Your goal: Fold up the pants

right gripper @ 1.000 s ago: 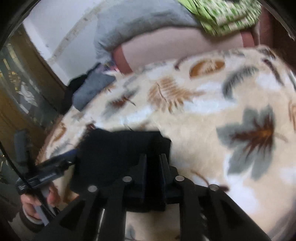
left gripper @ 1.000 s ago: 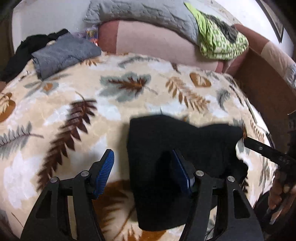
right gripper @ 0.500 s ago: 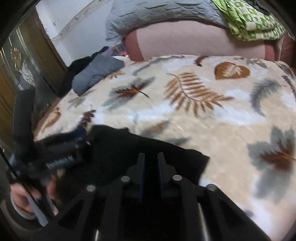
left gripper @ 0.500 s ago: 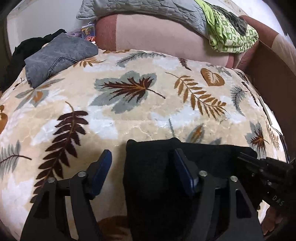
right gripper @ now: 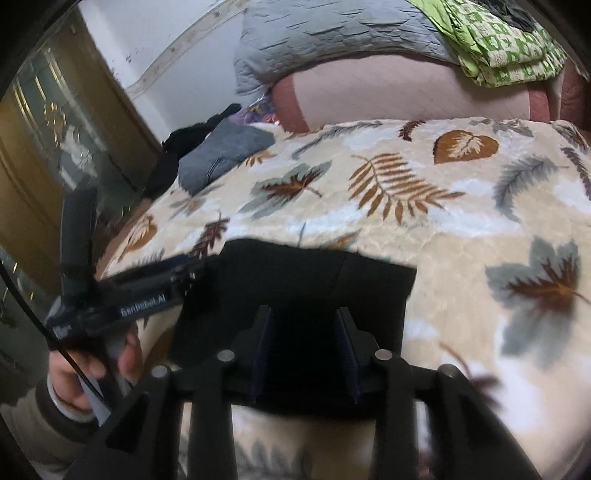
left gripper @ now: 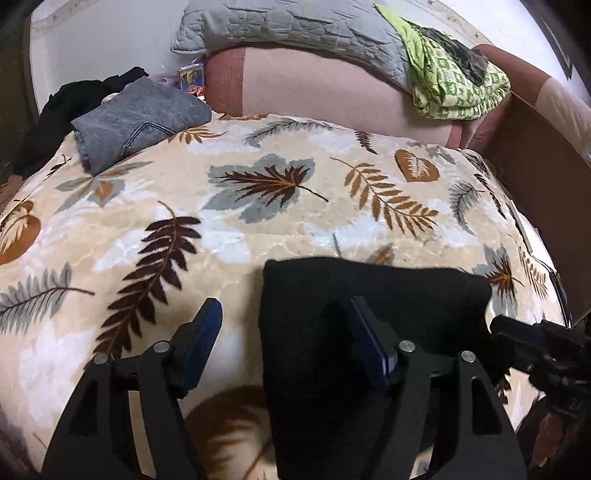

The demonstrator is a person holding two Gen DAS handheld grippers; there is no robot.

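Note:
The black pants lie folded into a flat rectangle on the leaf-patterned blanket, near its front edge. My left gripper is open and wide. The pants' left edge sits between its blue pads without being pressed. In the right wrist view my right gripper hovers over the pants with its jaws opening. Dark cloth shows in the gap, but the pads do not pinch it. The right gripper shows at the pants' right end, and the left gripper at their left end.
Folded grey jeans and a black garment lie at the blanket's far left corner. A pink bolster, a grey quilted pillow and green patterned cloth line the back. A brown board stands at the right.
The right gripper's jaws, shut on the pants before, have parted. The pants went from bunched and pulled sideways to lying flat. Both grippers drew back toward the blanket's near edge.

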